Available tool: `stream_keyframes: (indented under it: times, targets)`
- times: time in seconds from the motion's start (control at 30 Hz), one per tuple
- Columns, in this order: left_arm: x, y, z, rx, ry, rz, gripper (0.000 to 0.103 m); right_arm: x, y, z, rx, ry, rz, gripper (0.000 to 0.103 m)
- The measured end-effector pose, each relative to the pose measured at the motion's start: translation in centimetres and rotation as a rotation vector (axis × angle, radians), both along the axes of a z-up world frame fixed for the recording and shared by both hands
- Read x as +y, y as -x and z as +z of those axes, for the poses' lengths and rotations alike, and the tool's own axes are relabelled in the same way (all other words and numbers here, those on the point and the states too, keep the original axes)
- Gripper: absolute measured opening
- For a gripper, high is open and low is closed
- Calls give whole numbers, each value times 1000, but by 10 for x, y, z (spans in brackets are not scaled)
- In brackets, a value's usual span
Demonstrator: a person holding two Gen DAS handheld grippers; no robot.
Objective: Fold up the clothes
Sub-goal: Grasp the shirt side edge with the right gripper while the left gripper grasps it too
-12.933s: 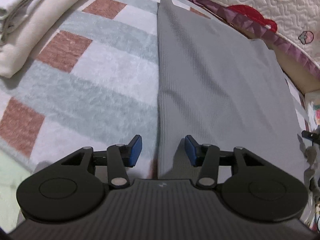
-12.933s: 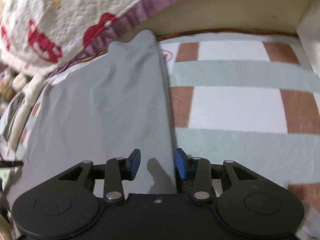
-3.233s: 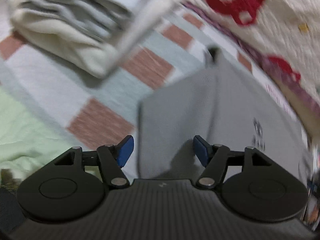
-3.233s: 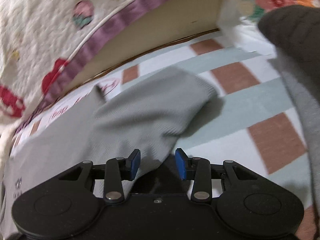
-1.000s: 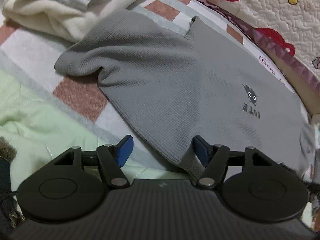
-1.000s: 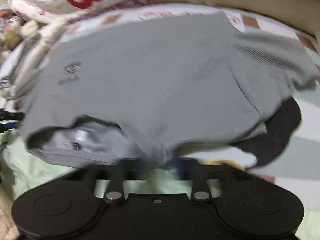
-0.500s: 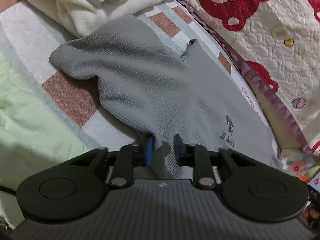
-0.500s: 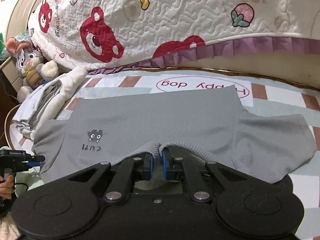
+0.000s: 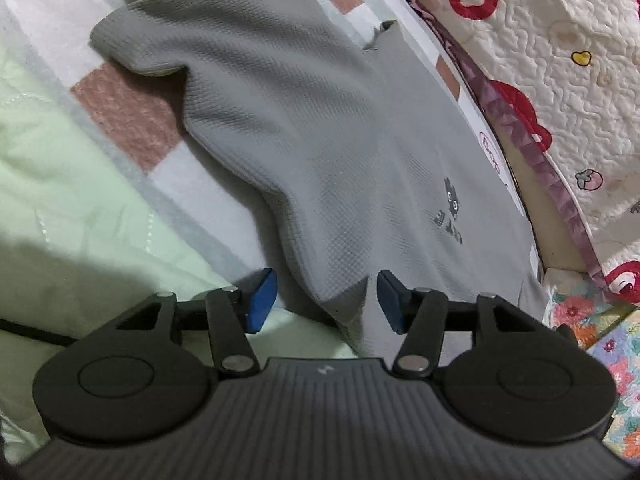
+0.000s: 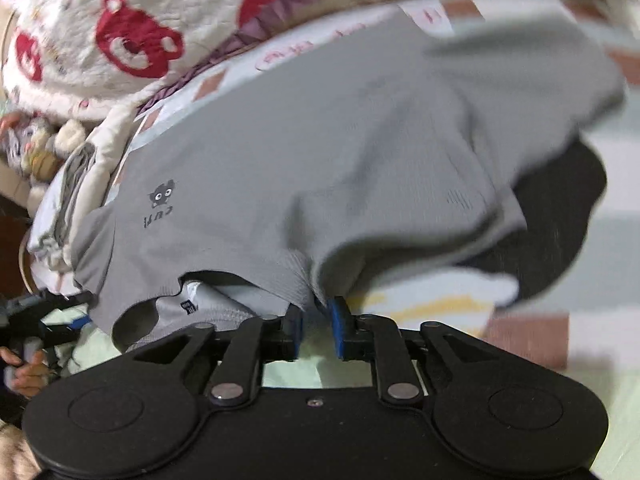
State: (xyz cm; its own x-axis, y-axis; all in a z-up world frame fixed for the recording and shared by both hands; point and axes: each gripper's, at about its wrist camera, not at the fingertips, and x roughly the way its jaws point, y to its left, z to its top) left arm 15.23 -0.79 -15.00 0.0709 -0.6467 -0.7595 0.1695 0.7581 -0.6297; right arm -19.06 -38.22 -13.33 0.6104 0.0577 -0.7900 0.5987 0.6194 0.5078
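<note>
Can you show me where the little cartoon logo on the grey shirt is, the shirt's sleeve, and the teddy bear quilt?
cartoon logo (image 9: 452, 196): left wrist view, on the dark printed figure.
sleeve (image 9: 168, 36): left wrist view, mid-sleeve fabric.
teddy bear quilt (image 10: 136, 44): right wrist view, on a red bear.

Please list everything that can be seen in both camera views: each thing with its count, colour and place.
T-shirt: one, grey, small dark cat print, spread on the bed.
Blanket: one, checked white, brown and pale green, under the T-shirt.
Quilt: one, white with red bears, purple frill, beyond the T-shirt.
Sheet: one, pale green, near edge.
Folded pile: one, white and grey, left of the T-shirt.
Plush toy: one, beige, far left.
Left gripper: jaws open around the T-shirt edge.
Right gripper: jaws pinching the collar.
Hand: one, lower left.
</note>
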Motion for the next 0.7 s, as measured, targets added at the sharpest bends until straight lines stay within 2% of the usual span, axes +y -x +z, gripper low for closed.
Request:
stream_keyframes:
  times: [0.1,0.17,0.23,0.37,0.47,0.53,0.6,0.63,0.67,0.7]
  targets:
    - [0,2,2,7,8,-2,61,-17,21,-2,-106,-93,-104,40]
    - [0,2,2,21,22,2,61,-28,32,-1,-175,-126,-167,44]
    - [0,3,2,36,36,-1,61,-40,40,-1,-196,-128,-229,44]
    - [-1,5,1,65,64,-6,61,-62,53,-6,-191,-148,-311,44]
    - [-2,7,0,86,86,-11,61,-66,55,-15,-144,-138,-319,46]
    - [-8,10,2,66,50,-41,61,-68,55,-21,-140,-151,-319,46]
    - [-11,11,3,72,56,-38,59,-72,52,-26,-140,-166,-334,46]
    - [-7,10,2,83,66,-5,45,-74,52,-28,-146,-173,-339,46]
    - [-4,10,1,94,77,30,28,-76,52,-29,-153,-177,-342,34]
    - [-1,9,0,93,79,53,8,-79,49,-26,-164,-159,-322,6]
